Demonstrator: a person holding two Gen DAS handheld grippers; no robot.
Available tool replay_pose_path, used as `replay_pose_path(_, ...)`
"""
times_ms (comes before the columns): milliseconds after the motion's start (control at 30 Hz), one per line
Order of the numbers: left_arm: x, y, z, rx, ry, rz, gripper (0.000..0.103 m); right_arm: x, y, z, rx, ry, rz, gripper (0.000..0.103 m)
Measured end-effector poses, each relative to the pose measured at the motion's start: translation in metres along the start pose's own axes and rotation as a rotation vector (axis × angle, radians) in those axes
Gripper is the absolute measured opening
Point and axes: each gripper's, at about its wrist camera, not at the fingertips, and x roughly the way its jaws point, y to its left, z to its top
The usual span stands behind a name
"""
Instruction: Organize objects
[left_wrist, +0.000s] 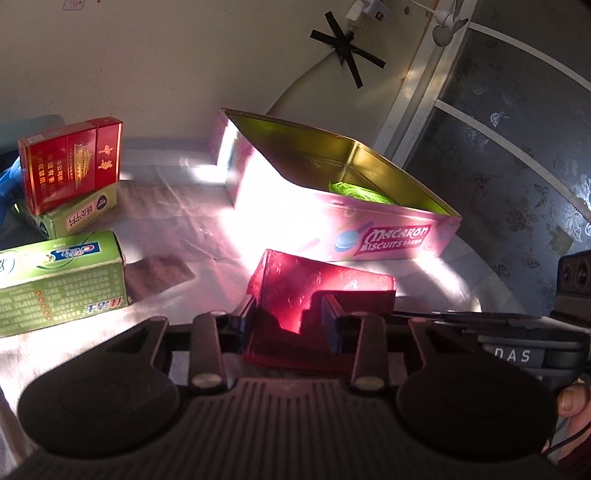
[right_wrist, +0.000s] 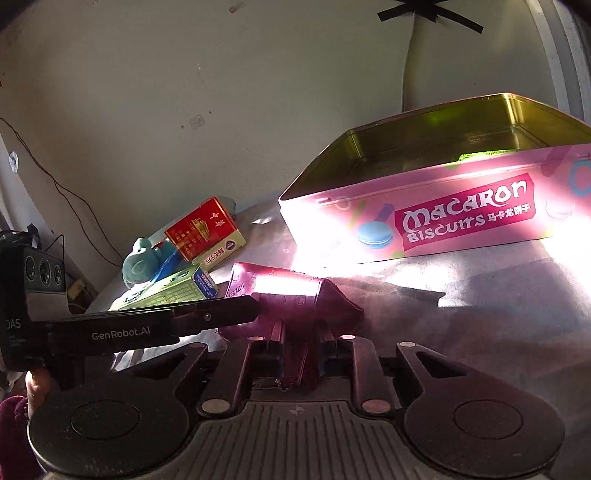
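A dark red embossed pouch (left_wrist: 314, 284) lies on the white cloth in front of the open pink Macaron Biscuits tin (left_wrist: 388, 236). My left gripper (left_wrist: 291, 314) is shut on the pouch's near end. My right gripper (right_wrist: 301, 332) is shut on the same pouch (right_wrist: 284, 286) from its other side. The tin (right_wrist: 461, 214) is open, gold inside, with a green packet (left_wrist: 362, 194) in it. The left gripper's body (right_wrist: 147, 325) crosses the right wrist view at the left.
At the left are a red cigarette box (left_wrist: 70, 162) on a green box (left_wrist: 81, 218), a green toothpaste box (left_wrist: 62, 280) and a brown cloth patch (left_wrist: 159, 273). A teal plush toy (right_wrist: 142, 260) lies behind them. The wall stands just behind the tin.
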Motion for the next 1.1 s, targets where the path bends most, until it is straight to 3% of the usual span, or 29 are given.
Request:
replay_pose_path(67,-0.010,-0.003,0.010,-0.018,-0.014,-0.012,0.038,-0.010,0.003,0.011,-0.010,-0.034,0.030,0.013)
replay_pose_path(167,-0.029,-0.017,0.046,0.020,-0.098,-0.044,0.038,-0.033,0.012,0.043,-0.084,-0.142,0.062,0.012)
replay_pose_path(267,-0.021,-0.039,0.087,0.119,-0.163,-0.004,0.038,-0.041,0.018,0.082,-0.187,-0.222,0.025,0.012)
replay_pose_path(333,0.007,-0.046,0.113,0.158,-0.168,0.027,0.038,-0.033,0.009,0.107,-0.234,-0.244,-0.023,0.013)
replay_pose_path(433,0.059,-0.043,0.138,0.146,-0.131,0.054,0.038,-0.005,-0.020,0.138,-0.207,-0.219,-0.073,0.013)
replay_pose_path(567,0.121,-0.030,0.158,0.090,-0.044,0.086,0.038,0.047,-0.065,0.172,-0.153,-0.100,-0.120,0.013)
replay_pose_path(733,0.170,-0.021,0.170,0.055,0.038,0.146,0.038,0.095,-0.101,0.200,-0.105,0.029,-0.137,0.013)
replay_pose_path(800,0.180,-0.024,0.173,0.060,0.051,0.159,0.038,0.107,-0.103,0.205,-0.127,0.058,-0.156,0.021)
replay_pose_path(900,0.182,-0.028,0.175,0.067,0.037,0.183,0.034,0.117,-0.104,0.209,-0.152,0.070,-0.203,0.022)
replay_pose_path(1100,0.143,-0.030,0.162,0.036,-0.021,0.155,0.035,0.083,-0.108,0.191,-0.084,-0.008,-0.213,0.023)
